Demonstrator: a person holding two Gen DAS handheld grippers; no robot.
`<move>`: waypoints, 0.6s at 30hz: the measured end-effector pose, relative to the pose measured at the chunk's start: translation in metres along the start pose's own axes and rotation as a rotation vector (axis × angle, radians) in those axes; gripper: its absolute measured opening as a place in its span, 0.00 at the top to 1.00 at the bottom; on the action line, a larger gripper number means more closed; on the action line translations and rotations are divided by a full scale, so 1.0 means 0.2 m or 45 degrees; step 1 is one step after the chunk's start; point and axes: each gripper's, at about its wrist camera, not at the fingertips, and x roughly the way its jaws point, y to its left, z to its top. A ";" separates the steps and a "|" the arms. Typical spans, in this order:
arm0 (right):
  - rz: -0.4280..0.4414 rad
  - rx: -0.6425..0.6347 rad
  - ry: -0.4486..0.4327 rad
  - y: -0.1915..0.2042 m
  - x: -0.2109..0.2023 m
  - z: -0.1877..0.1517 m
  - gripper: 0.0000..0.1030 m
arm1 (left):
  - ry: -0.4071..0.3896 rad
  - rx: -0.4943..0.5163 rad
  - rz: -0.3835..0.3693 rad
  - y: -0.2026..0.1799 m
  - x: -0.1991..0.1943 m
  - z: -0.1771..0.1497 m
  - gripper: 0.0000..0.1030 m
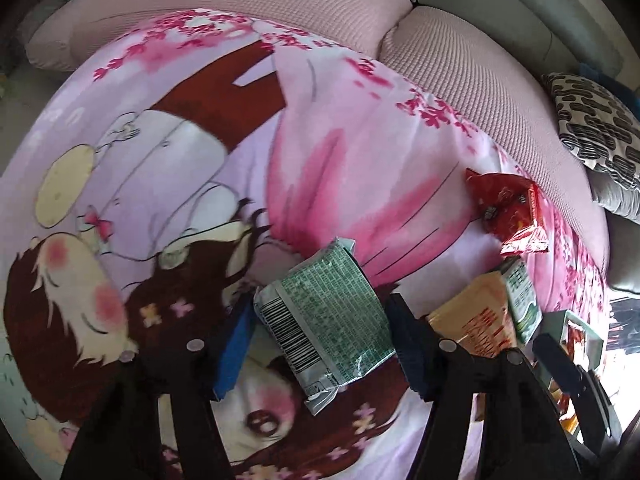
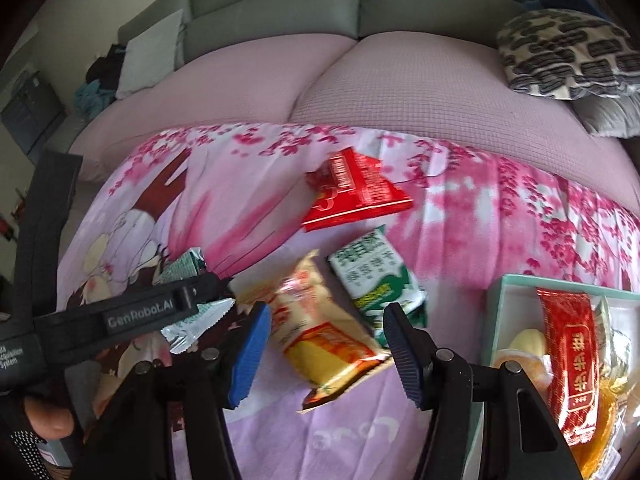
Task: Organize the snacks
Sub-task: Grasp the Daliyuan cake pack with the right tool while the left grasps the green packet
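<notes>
Left jaws clamped on green packet [image 1: 326, 316], right jaws parted astride yellow packet [image 2: 324, 344], box [image 2: 496, 312] rim just right.

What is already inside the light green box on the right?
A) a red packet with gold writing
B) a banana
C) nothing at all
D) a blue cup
A: in the right wrist view the box holds a red packet with gold writing, lying on yellow-wrapped snacks.

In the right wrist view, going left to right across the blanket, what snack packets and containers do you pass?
Green and silver foil packet in the left gripper → yellow and orange plastic snack packet → green and white snack packet → pale teal box with snacks inside. The red packet lies farther back, above these.
</notes>
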 end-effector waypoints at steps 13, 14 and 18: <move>0.042 -0.044 0.133 0.11 0.10 -0.02 0.41 | 0.016 0.020 -0.004 0.08 -0.02 -0.04 0.35; 0.026 -0.051 0.134 0.11 0.11 -0.02 0.41 | 0.014 0.027 0.001 0.07 -0.02 -0.04 0.34; -0.028 -0.057 0.144 0.12 0.15 -0.02 0.45 | 0.007 0.042 0.025 0.04 0.01 -0.03 0.33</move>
